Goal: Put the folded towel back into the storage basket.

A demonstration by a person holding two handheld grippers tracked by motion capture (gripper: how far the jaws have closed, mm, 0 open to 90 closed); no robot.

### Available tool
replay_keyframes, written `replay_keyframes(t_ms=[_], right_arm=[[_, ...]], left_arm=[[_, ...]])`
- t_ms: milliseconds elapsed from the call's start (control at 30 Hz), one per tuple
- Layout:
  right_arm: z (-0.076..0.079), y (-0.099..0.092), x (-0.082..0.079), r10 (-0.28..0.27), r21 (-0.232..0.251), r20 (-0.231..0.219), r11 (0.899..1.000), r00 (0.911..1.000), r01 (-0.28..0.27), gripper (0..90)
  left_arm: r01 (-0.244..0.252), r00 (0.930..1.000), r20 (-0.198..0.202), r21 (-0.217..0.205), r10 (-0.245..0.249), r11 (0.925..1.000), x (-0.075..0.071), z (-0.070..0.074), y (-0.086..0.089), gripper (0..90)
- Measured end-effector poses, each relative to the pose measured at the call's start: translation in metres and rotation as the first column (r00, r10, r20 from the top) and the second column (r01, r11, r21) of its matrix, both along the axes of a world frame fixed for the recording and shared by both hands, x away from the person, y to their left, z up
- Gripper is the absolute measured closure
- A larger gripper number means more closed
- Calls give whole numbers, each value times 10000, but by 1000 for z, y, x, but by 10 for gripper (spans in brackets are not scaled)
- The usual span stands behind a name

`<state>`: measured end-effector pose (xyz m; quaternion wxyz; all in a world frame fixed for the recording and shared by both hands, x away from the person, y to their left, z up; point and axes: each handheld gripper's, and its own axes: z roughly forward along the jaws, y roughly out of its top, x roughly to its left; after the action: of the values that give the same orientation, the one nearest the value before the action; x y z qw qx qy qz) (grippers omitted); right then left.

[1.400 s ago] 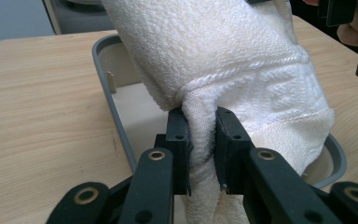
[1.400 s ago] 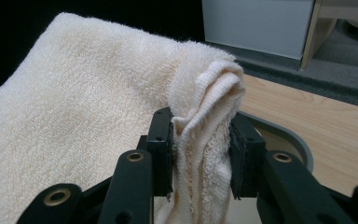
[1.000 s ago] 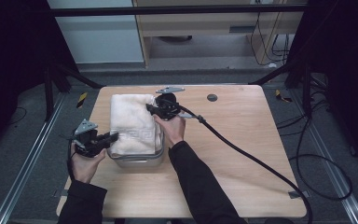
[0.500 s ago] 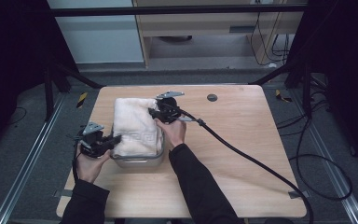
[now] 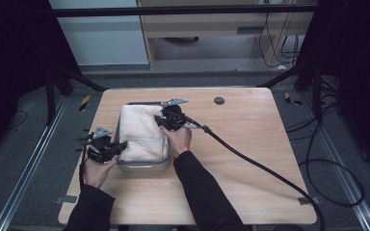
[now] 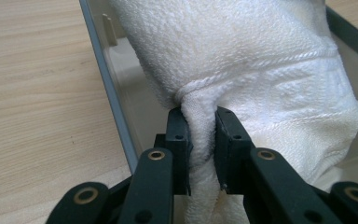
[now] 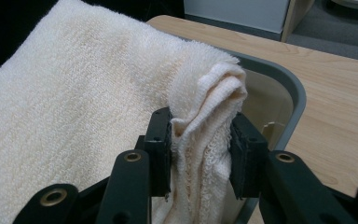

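Towel [image 5: 142, 129] held at two corners over a grey tub [image 5: 142, 166] on the wooden table [image 5: 250, 139].

Starting at the left of the high view, the left gripper [image 5: 110, 147] sits just outside the tub's near-left side; the left gripper view shows its jaws [image 6: 203, 140] pinched tight on a bunched fold of the cream towel's edge, beside the tub's pale inner wall. The towel lies folded across the tub, covering most of its opening, its bulk inside the walls. Farther right, the right gripper [image 5: 166, 120] meets the towel's far-right corner; the right gripper view shows its jaws [image 7: 200, 149] clamped on a thick gathered wad of cloth above the tub's rounded grey rim. A black cable [image 5: 250, 161] trails from it across the table to the right.
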<state>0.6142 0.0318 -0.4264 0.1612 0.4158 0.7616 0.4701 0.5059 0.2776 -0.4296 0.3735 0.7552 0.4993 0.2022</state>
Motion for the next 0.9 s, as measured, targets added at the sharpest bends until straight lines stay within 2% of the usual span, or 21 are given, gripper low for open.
replay_keyframes(t_ms=[433,533,800,900], right_arm=[[-4,1,-3,-10,-325,290,9995,9996,20,626],[-5,1,-3,1,-482,427,9988,9991,20,611],[-8,2,-3,79,-769,694,9970,9976,-26,579],[-8,2,-3,115,-945,852,9955,9963,-34,551]], left_arm=[[-203,9998,69,399,201,9990,1,-4,-3,719],[-293,9995,101,392,289,9988,2,-3,-3,655],[-298,9995,93,395,294,9988,2,-3,-3,639],[-370,9989,293,303,361,9989,0,0,-2,614]])
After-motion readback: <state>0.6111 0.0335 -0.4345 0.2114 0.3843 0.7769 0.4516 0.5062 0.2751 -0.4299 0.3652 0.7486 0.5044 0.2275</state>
